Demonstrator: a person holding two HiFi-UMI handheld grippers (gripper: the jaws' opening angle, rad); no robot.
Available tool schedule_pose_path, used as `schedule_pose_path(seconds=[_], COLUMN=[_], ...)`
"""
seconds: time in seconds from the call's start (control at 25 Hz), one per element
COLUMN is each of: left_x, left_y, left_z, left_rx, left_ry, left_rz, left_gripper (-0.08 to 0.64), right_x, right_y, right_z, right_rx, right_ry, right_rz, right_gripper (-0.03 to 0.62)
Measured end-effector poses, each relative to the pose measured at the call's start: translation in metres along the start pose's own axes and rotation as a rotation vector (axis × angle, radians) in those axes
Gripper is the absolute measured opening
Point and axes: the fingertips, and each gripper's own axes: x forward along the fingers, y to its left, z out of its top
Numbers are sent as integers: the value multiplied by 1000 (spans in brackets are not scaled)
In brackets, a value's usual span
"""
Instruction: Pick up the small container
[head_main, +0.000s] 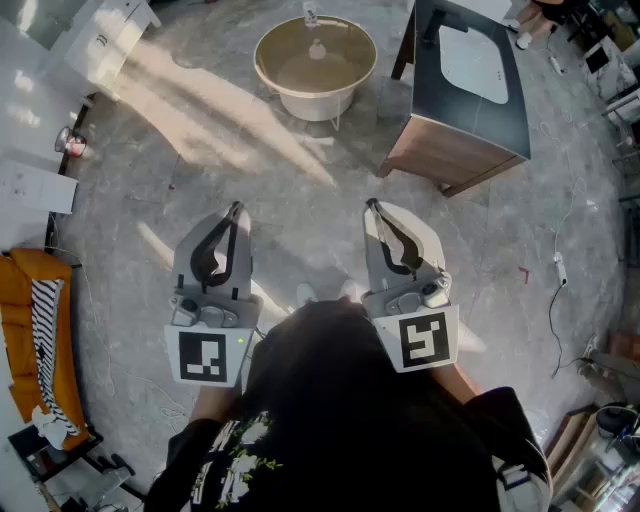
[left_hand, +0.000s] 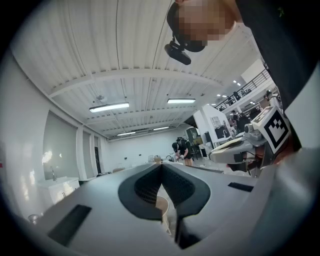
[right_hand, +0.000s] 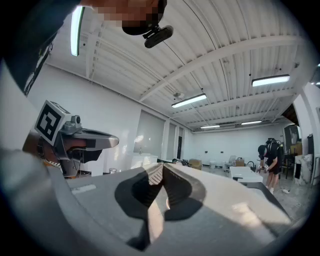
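Now: left claw (head_main: 236, 207) jaws pressed together, nothing between; right claw (head_main: 372, 204) likewise. Both level over grey floor (head_main: 300, 170). Round beige tub (head_main: 263, 62) far; dark-topped cabinet (head_main: 470, 115) far right.

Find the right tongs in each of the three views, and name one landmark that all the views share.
Head view: the right tongs lie right of centre, shut, pointing up the picture.
Left gripper view: the right tongs come in from the right edge, tip pointing left.
Right gripper view: the right tongs fill the bottom centre, jaws together.
Shared landmark: the left tongs, bottom centre in their own view, at the left in the right gripper view.
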Motion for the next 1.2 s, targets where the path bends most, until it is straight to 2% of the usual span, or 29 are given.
schedule_pose_path(seconds=[0.16, 0.32, 0.4, 0.8, 1.0, 1.2], left_x=[10, 21, 25, 21, 27, 68], left_y=[-8, -26, -35, -63, -63, -51], left_z=[3, 5, 4, -21, -53, -62], left_rx=[6, 10, 3, -46, -94, -103], left_ry=[-4, -9, -17, 26, 87, 59], left_rz=[-9, -35, -40, 45, 55, 27], left_gripper=[13, 13, 13, 12, 13, 13], right_x=[-1, -10, -12, -5, 10, 40], right_y=[-9, -18, -18, 3, 4, -15], right_z=[-3, 11, 12, -36, -62, -73], right_rx=[5, -1, -11, 54, 88, 75], right_ry=[6, -98, -109, 27, 70, 82], right_rz=[7, -3, 12, 181, 190, 177], right_gripper=[-6, -6, -6, -6, -6, -6])
